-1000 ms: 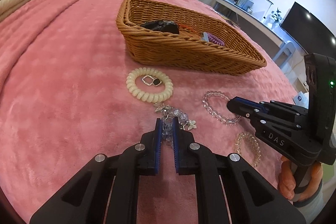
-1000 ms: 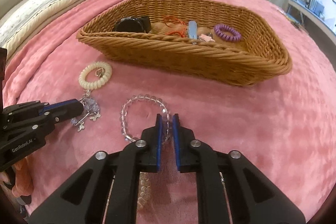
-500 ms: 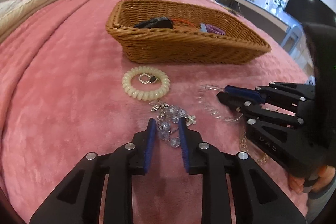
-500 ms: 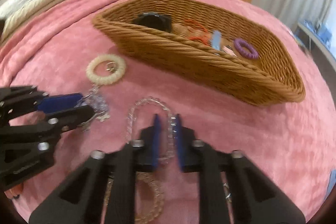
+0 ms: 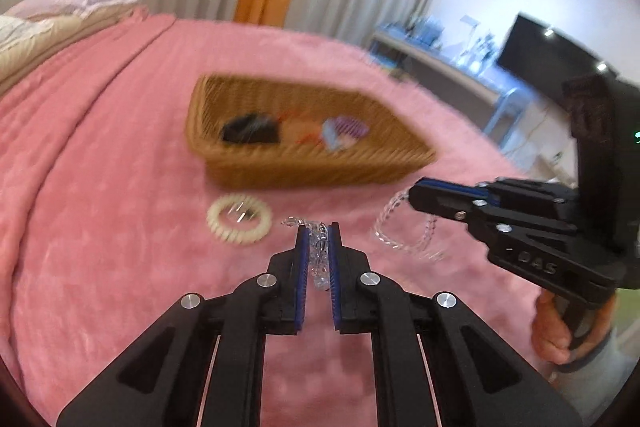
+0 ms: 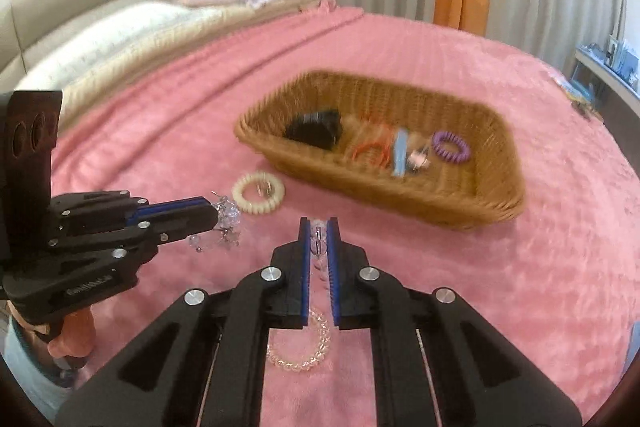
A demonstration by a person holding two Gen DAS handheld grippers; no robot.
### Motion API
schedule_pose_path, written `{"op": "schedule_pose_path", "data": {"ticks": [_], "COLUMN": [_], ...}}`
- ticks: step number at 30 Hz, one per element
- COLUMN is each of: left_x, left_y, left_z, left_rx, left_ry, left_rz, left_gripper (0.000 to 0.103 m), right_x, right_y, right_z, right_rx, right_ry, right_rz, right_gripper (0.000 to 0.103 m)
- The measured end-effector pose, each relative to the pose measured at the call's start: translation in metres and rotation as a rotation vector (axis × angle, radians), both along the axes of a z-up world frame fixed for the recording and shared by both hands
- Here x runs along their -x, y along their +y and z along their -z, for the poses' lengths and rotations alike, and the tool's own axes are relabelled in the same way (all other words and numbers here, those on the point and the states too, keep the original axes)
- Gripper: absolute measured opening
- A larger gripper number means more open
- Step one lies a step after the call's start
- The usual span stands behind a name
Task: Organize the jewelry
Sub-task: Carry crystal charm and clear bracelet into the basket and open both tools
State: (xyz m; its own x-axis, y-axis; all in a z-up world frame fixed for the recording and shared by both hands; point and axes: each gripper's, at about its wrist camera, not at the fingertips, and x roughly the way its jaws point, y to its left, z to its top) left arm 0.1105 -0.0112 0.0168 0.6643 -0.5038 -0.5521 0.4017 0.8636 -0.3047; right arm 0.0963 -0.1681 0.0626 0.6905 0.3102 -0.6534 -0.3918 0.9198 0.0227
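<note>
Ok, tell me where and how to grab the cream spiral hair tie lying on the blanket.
Pinch the near arc of the cream spiral hair tie, coming straight down, one claw finger in the hole and one outside. It lies flat on the blanket, so no side offers an edge, and the basket stands near its far arc. Mind the small metal pieces inside the ring.

Bed under a pink blanket (image 6: 460, 67)
On it rest a wicker basket (image 6: 420, 203), a cream coil hair tie (image 6: 258, 191) just beside it, and a clear coil tie (image 6: 302, 351) nearer the camera.
</note>
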Motion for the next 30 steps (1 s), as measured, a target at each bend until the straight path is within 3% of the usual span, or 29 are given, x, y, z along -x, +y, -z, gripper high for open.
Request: {"op": "schedule_pose_path", "data": {"ticks": [4,9,14,20,25,30], "left_x": [0.004,-0.009,-0.047,-0.106,-0.139,-0.15], "left_y": [-0.001,-0.013,-0.029,-0.056,-0.055,-0.059], "left_z": [-0.037,-0.077,-0.088,-0.055,-0.013,0.008], "left_rx": [0.053,0.044,0.044,-0.049,-0.023,-0.064], "left_ry": [-0.084,-0.181,-0.19,-0.119,-0.024,0.006], "left_rz": [0.046,0.047,0.031,-0.003,0.007,0.021], "left_gripper": [0.007,0.007,0.007,0.008,0.008,0.008], "right_x": [0.007,-0.009,-0.049,-0.105,-0.136,-0.145], "right_y": [-0.011,-0.024,-0.035,-0.042,-0.047,-0.061], "right_z": [-0.033,-0.072,-0.083,-0.054,-0.012,0.013], "right_rx": [-0.032,-0.064,-0.108,-0.139,-0.156,-0.184], "right_ry": [-0.072,-0.159,-0.173,-0.086,-0.005,0.043], "right_rz": [0.024,0.058,0.108,0.124,0.147,0.156], "right_gripper": [0.006,0.006,0.006,0.006,0.006,0.006]}}
